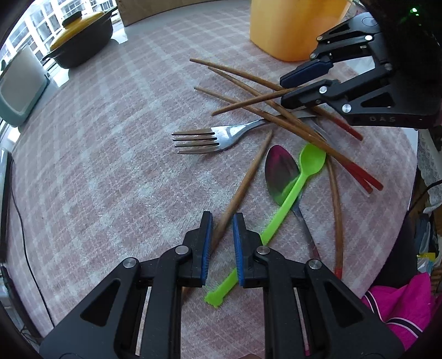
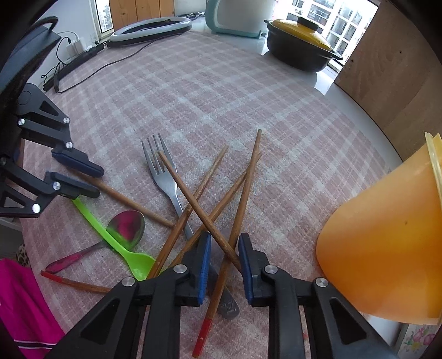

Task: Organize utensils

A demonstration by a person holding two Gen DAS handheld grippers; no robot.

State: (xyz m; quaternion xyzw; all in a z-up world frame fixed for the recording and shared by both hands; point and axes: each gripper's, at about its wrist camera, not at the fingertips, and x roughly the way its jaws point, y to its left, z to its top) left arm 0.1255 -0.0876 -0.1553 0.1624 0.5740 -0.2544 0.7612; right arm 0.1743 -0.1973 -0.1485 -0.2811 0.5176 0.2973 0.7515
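- We worked at a counter (image 2: 221, 91) spread with a pink checked cloth, and we took the steel fork (image 1: 205, 139) as our landmark; it lay flat near the middle of the cloth.
- Our left tool (image 1: 222, 221) pointed steeply down on the near side of the fork. Its blue pads stood a narrow gap apart with a single wooden chopstick (image 1: 248, 171) running between them. We could not tell whether the pads actually pressed on the stick.
- A green plastic spoon (image 1: 298, 176) lay just right of that chopstick, its bowl resting over the edge of a metal spoon (image 1: 279, 171); both sat on the near side of the fork's handle.
- Our right tool (image 2: 224, 243) came down over the fork's handle end, where a pile of crossed chopsticks (image 2: 210, 176) lay on top of the handle. Its jaws were narrowed, and two crossed sticks passed through the gap. Neither pad showed clear contact with them, so we could not call it a grip.
- An orange plastic container (image 2: 386, 248) stood just beyond the pile, on the far side from the fork's tines in the left wrist view.
- A dark pot with a yellow lid (image 2: 301, 41) and a pale blue appliance (image 2: 234, 19) stood well apart from the fork, at the counter's window edge.
- A ring light (image 2: 150, 27) and its cable lay at the far edge too.
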